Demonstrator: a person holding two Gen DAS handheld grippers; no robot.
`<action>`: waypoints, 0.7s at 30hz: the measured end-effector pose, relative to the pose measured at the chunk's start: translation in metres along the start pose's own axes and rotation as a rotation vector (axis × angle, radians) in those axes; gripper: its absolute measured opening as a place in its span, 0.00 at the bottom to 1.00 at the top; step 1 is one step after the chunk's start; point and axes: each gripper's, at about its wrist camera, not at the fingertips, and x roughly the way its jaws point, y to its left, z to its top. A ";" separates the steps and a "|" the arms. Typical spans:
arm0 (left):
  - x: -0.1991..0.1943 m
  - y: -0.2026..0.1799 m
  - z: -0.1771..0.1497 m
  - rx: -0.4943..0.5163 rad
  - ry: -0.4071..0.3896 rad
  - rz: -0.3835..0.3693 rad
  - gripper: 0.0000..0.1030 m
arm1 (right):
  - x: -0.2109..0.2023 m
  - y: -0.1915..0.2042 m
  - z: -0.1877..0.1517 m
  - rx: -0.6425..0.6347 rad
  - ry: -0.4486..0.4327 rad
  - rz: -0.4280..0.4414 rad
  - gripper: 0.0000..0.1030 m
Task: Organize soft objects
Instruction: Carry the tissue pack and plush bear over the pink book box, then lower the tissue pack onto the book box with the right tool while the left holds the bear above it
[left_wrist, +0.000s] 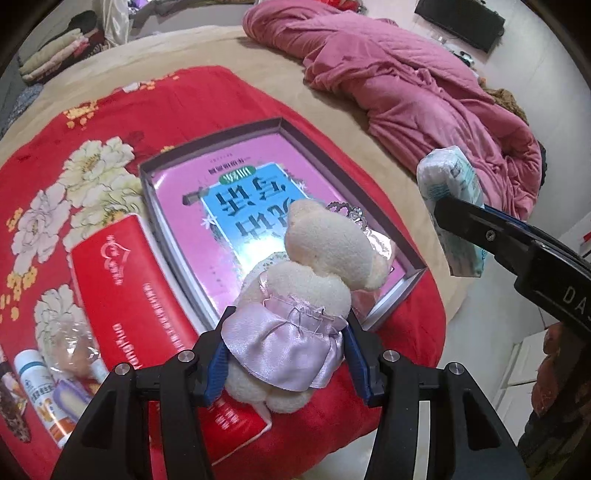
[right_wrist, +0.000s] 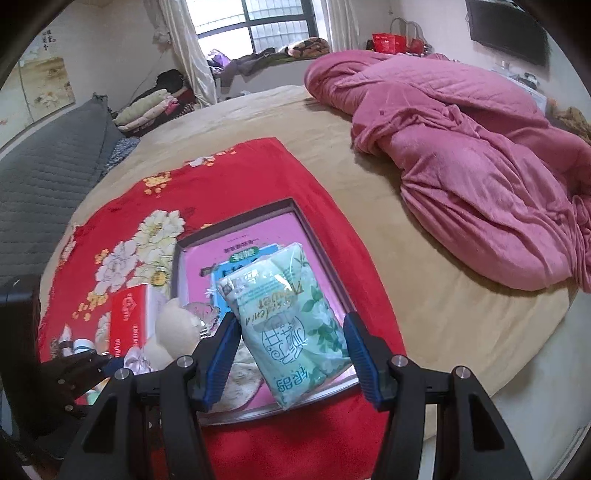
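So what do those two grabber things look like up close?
Both look alike. The left gripper and the right gripper are matte black plastic, with angular arms and round silver screws. Each finger carries a ribbed blue pad on its inner face. In the left wrist view, pale letters are printed on the right gripper's black body. No cables or sleeves show.

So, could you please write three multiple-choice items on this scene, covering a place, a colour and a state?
1. Where does the open box lie?
A. on the red floral blanket
B. on the floor
C. on the windowsill

2. What colour is the plush toy's skirt?
A. green
B. lilac
C. black

3. What is in the right tool?
A. nothing
B. a book
C. a pale green tissue pack

Key: 1 A, red fabric surrounds the box; 2 B, pale purple satin shows; 3 C, the pack sits between its blue pads.
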 end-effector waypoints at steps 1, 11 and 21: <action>0.004 -0.001 0.001 0.003 0.005 0.001 0.54 | 0.005 -0.002 0.000 0.002 0.009 -0.009 0.56; 0.034 -0.014 0.010 0.040 0.057 0.014 0.54 | 0.042 -0.020 -0.006 0.052 0.084 -0.033 0.56; 0.051 -0.019 0.010 0.043 0.088 0.008 0.54 | 0.063 -0.023 -0.011 0.055 0.130 -0.059 0.56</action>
